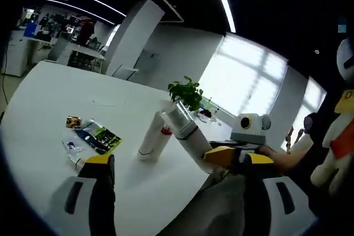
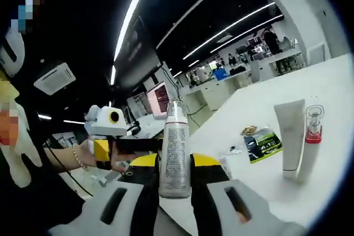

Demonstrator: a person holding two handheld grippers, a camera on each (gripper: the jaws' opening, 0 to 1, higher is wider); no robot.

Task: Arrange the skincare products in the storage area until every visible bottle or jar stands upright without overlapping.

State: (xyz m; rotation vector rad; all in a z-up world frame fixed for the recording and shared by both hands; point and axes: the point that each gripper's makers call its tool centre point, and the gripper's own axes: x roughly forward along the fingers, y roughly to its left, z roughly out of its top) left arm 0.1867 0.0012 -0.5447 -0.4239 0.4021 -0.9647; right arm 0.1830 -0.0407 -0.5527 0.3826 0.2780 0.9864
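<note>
My right gripper (image 2: 175, 165) is shut on a slim silver-white bottle (image 2: 175, 153), held upright above the table's near edge. In the left gripper view the same bottle (image 1: 187, 132) leans between the right gripper's yellow fingers (image 1: 221, 156). A white tube (image 2: 290, 135) stands on its cap on the white table (image 2: 332, 81), touching or almost touching a red-banded bottle with a clear cap (image 2: 311, 136). The tube (image 1: 151, 136) and red-banded bottle (image 1: 165, 131) stand just left of the held bottle. My left gripper (image 1: 177, 161) is open, jaws wide apart, holding nothing.
Several flat sachets (image 1: 99, 138) and a small gold packet (image 1: 73, 121) lie left of the tube; the sachets (image 2: 260, 143) lie left of the tube in the right gripper view as well. A potted plant (image 1: 187, 92) stands behind. A plush toy (image 1: 337, 131) and a person's arm (image 1: 282, 158) are at the right.
</note>
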